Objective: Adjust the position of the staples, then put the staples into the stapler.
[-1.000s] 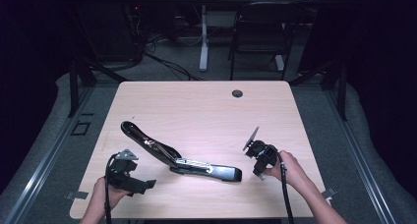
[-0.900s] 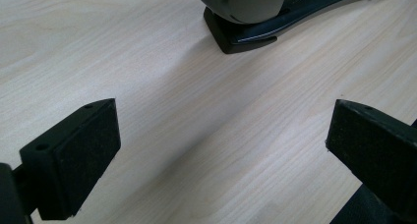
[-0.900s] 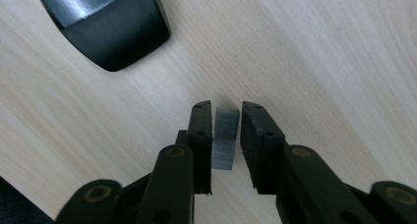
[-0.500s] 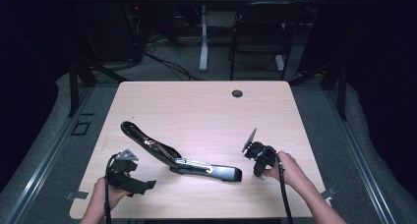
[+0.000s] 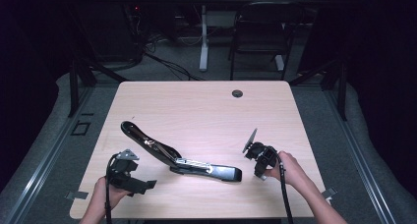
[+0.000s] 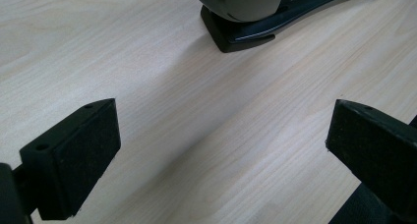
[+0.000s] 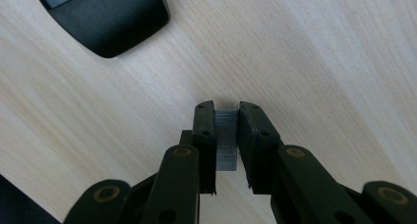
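Your right hand-held gripper (image 7: 227,117) has just been closing and now pinches a strip of staples (image 7: 226,140) at the near right of the tabletop (image 5: 196,106). Left hand-held gripper (image 6: 221,150) is spread wide, nothing between. Opened stapler (image 5: 177,157) lies between the 2.

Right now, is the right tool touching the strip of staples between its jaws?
Touching. The right gripper view shows the right tool with both jaws pressed flat against the grey strip of staples, no gap on either side.
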